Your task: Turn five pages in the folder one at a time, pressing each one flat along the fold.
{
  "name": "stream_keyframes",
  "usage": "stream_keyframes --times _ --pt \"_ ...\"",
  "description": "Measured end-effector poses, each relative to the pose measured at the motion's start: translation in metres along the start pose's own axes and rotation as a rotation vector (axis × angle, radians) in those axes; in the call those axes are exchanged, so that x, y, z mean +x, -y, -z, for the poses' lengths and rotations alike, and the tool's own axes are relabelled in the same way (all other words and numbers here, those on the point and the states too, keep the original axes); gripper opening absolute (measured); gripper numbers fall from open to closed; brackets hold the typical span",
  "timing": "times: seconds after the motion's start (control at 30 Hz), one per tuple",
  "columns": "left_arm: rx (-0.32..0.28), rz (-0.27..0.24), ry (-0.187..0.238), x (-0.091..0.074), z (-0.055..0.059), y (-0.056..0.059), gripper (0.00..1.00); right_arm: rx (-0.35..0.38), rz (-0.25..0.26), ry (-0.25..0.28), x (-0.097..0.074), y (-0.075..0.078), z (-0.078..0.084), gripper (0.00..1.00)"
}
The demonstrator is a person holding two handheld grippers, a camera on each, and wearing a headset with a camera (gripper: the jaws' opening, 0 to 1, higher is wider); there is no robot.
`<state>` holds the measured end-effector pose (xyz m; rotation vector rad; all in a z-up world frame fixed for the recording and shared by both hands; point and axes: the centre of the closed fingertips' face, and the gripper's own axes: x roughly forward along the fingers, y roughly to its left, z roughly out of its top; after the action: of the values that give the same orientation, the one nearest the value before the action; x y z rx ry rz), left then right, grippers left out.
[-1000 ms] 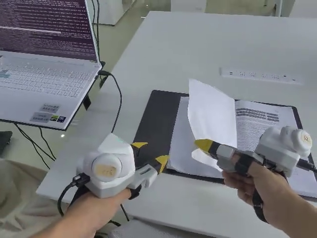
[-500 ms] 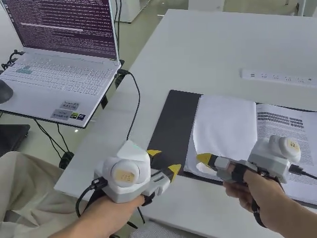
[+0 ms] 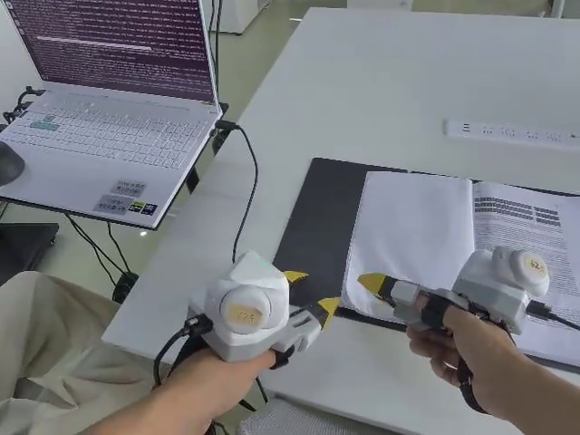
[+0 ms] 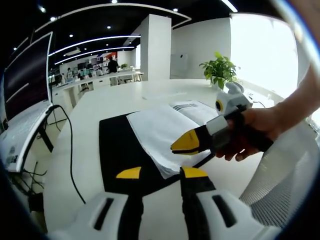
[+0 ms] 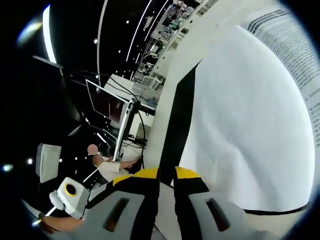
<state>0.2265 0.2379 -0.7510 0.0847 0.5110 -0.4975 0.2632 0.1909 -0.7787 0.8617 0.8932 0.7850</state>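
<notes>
Head view shows the folder open on the table, its blank left page lying flat. Thin, floppy paper, I judge: I'd pinch a free corner lightly. Left gripper hovers part-open and empty; right gripper is pinched narrow at that page's near corner.

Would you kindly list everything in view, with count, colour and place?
folder: one, black, open on the table
blank page: one, white, flat on folder's left half
printed page: one, black text, right half
table: one, white
power strip: one, white, table's far side
laptop: one, silver, left of table
cable: one, black, beside laptop
plant: one, green, background
left gripper: one, white and yellow, open, at table's near edge
right gripper: one, white and yellow, jaws together, at blank page's near corner
left hand, right hand: two, holding the grippers
</notes>
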Motion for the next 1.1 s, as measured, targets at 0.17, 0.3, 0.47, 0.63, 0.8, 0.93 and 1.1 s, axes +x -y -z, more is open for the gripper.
stream_keyframes --times 0.17,0.3,0.47,0.63,0.8,0.93,1.1 --pt "0.051 0.05 -0.019 0.022 -0.001 0.014 0.26 0.01 0.018 0.047 -0.017 0.012 -0.015 0.06" --pt "0.086 0.072 -0.044 0.04 0.004 0.023 0.25 0.027 0.041 0.079 -0.032 0.023 -0.026 0.05" --pt "0.092 0.074 -0.081 0.064 0.014 0.027 0.22 0.05 0.07 0.127 -0.051 0.038 -0.045 0.04" --pt "0.094 0.052 -0.109 0.078 0.024 0.025 0.22 0.053 0.081 0.155 -0.062 0.044 -0.059 0.05" --pt "0.09 0.026 -0.123 0.078 0.036 0.024 0.18 0.055 0.085 0.175 -0.068 0.05 -0.076 0.04" --pt "0.079 0.025 -0.111 0.075 0.033 0.024 0.18 0.057 0.083 0.178 -0.068 0.055 -0.086 0.04" --pt "0.082 0.032 -0.101 0.075 0.034 0.023 0.18 0.09 0.077 0.184 -0.064 0.062 -0.097 0.04"
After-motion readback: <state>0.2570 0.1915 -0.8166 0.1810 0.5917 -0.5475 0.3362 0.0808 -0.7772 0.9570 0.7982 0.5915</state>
